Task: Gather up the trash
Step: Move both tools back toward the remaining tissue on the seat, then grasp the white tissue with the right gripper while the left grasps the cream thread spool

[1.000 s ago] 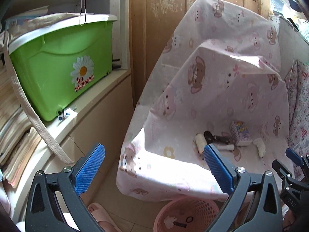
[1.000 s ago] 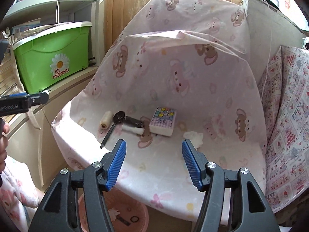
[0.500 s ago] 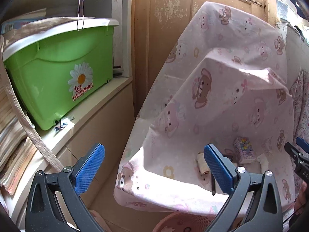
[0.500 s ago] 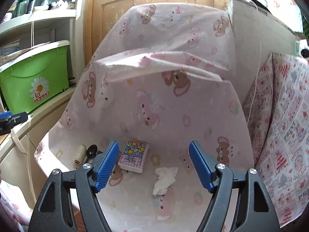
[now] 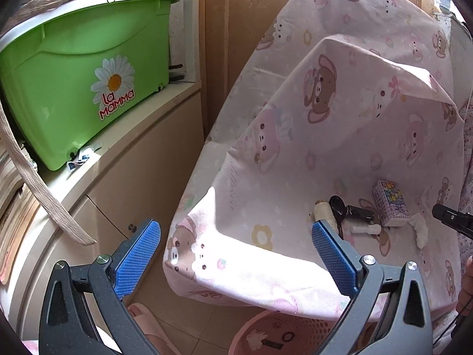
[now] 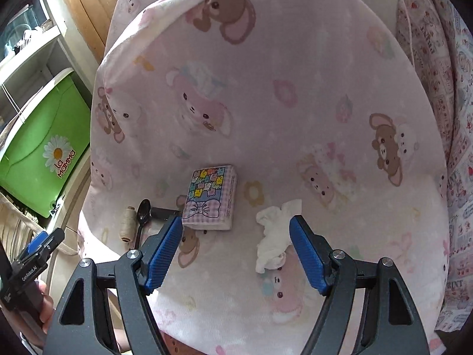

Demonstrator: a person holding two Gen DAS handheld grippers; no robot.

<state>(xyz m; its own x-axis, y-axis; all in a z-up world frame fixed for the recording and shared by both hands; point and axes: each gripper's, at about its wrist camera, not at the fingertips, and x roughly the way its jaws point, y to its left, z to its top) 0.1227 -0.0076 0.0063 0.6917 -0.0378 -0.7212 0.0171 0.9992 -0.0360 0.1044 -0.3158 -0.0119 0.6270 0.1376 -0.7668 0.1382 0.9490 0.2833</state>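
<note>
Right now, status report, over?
Both grippers open, empty. Right gripper over crumpled tissue, no contact. Tissue pack close beside left finger.

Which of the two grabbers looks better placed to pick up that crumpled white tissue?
The right gripper. Its open jaws already frame the crumpled tissue on the pink sheet. The left gripper is open too, but hangs off the sheet's corner, farther from it.

Two wrist fisheyes, both angled down at the chair

Left view sits back and left, cabinet (image 5: pixel 124 159) at left, seat (image 5: pixel 283 183) at right; right view hangs close over the seat (image 6: pixel 340 213). Both share the pack (image 5: pixel 390 202) (image 6: pixel 210 196) and tissue (image 5: pixel 419 229) (image 6: pixel 273 233).
</note>
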